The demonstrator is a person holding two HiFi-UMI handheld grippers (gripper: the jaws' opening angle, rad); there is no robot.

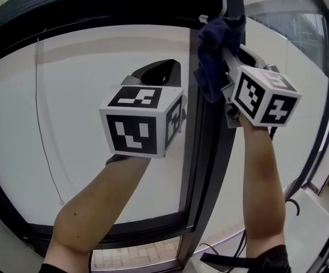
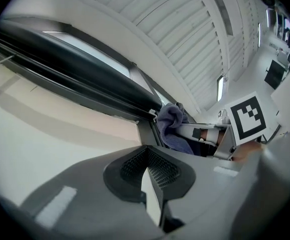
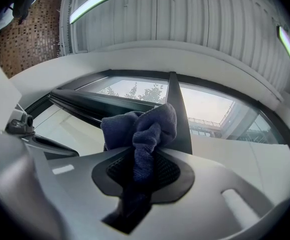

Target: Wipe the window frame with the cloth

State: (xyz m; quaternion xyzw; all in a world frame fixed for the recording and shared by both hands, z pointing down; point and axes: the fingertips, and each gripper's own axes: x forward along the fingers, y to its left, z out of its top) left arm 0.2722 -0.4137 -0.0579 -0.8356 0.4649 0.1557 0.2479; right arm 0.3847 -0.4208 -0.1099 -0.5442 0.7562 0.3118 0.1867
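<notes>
A dark blue cloth [image 1: 215, 50] is bunched against the dark upright bar of the window frame [image 1: 201, 169], close under the frame's top rail [image 1: 96, 10]. My right gripper [image 1: 228, 53] is shut on the cloth [image 3: 142, 129], which spills out past its pads [image 3: 167, 171] and covers part of the upright bar [image 3: 179, 114]. My left gripper [image 1: 158, 73] is raised just left of that bar, in front of the pale pane, shut with nothing in it; its pads [image 2: 157, 171] meet at the tip. From the left gripper view the cloth [image 2: 172, 126] shows beside the frame's corner [image 2: 145, 114].
A thin blind cord [image 1: 42, 124] hangs down the left pane and ends in a small pull. Black cables [image 1: 292, 201] and a white ledge [image 1: 312, 220] lie at the lower right. A second glass pane [image 1: 300, 33] lies right of the bar.
</notes>
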